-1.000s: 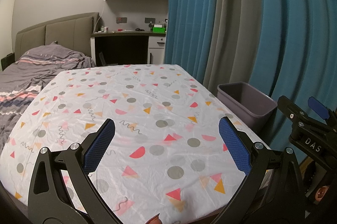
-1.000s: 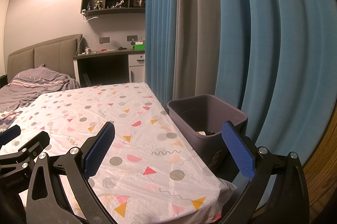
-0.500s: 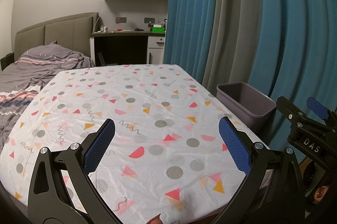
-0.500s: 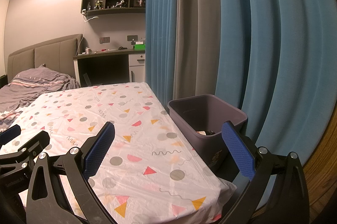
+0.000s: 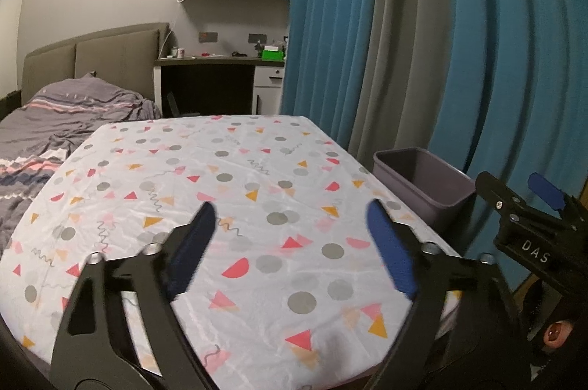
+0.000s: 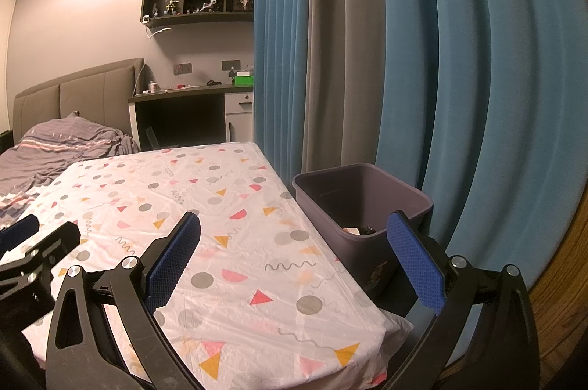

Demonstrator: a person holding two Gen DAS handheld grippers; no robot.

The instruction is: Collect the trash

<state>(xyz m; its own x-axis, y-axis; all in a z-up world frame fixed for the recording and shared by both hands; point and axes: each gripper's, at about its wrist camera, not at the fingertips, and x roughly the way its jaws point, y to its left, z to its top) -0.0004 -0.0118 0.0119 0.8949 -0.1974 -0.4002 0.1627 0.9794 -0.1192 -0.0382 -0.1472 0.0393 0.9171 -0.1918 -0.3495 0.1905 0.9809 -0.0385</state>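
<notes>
The left gripper (image 5: 290, 254) hangs over the near half of the table (image 5: 228, 169), its blue-padded jaws spread wide with nothing between them (the fingers are motion-blurred, so their edges are soft). The right gripper (image 6: 294, 261) is likewise released and empty, sitting over the table's near right corner, with its right finger in line with the bin (image 6: 362, 202).

The bin stands on the floor just beside the table's right edge, below the tabletop, with the curtain (image 6: 459, 78) close behind it. Its mouth is open upward, and some trash (image 6: 358, 230) lies at the bottom: a pale scrap and something dark, too small to name.

The patterned cloth (image 6: 235, 243) covers the tabletop and folds down over the near and right edges. To the left the bed (image 5: 47, 133) runs along the table's side; whether they touch cannot be told. Beyond the far edge stands a desk (image 5: 217, 74), with a gap between. The right gripper shows at the right margin of the left wrist view (image 5: 529, 224), well apart from the left one.
</notes>
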